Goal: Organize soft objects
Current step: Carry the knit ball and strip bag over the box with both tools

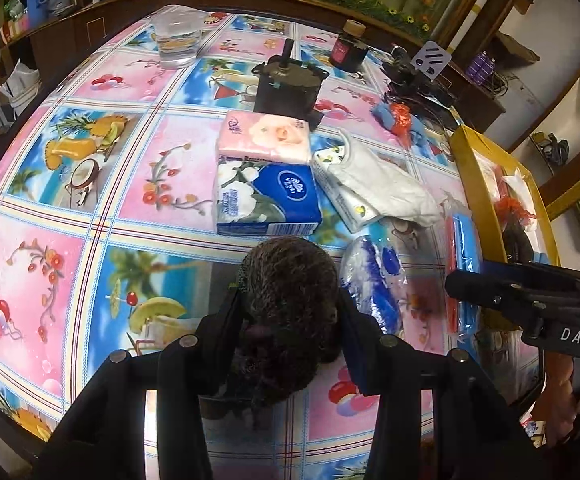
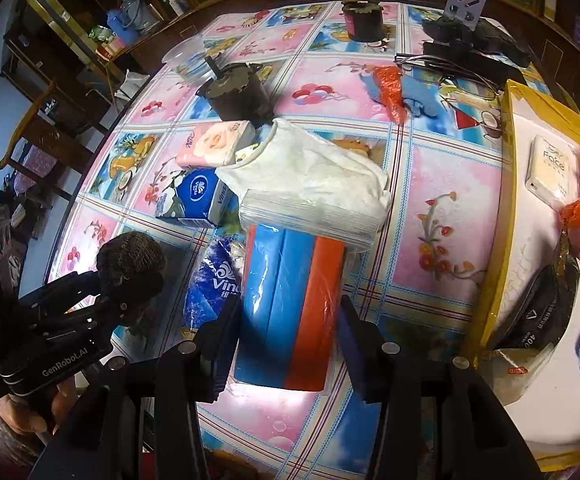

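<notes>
Your left gripper [image 1: 290, 320] clamps the dark knit ball [image 1: 287, 280], lifted clear for sorting. Your right gripper [image 2: 290, 340] grips the blue-orange pack [image 2: 290, 304], tray [image 2: 494, 240] just right.

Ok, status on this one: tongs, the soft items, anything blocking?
Left tongs shut on dark knitted bundle. Right tongs shut on blue-and-orange wrapped pack. Folded white cloth overlaps the pack's far end. Yellow-rimmed tray to the right.

Both wrist fisheyes look steeply down, close over the patterned table [image 1: 89, 216], sharing its tissue packs [image 1: 267, 196].
</notes>
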Tool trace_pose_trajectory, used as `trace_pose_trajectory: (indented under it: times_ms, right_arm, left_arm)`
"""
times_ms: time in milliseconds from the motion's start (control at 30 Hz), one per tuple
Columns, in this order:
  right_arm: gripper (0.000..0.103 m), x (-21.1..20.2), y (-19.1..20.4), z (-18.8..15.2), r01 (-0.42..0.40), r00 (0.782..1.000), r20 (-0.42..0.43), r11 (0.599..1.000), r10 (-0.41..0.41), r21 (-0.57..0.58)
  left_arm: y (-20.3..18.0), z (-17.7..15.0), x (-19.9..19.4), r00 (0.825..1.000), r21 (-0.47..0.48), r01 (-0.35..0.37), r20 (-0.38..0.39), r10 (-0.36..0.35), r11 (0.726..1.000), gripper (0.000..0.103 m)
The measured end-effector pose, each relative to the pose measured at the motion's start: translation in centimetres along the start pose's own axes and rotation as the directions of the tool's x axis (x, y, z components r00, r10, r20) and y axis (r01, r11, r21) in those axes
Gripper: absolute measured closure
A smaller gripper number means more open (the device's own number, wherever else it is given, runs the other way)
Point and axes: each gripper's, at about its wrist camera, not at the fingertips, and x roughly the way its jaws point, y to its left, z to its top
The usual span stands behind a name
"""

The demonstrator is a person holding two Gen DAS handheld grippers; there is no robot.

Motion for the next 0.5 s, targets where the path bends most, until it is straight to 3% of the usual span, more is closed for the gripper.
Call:
trace_pose_trajectory:
  times_ms: [500]
  right_arm:
    - [0.052, -4.4, -3.1, -0.5, -0.015, 0.994, 0.112, 0.998, 0.007, 0.068]
  left_arm:
    - [-4.0, 2.0, -0.3, 0.999, 0.082, 0.047, 0.007, -0.048, 0.995, 0.058]
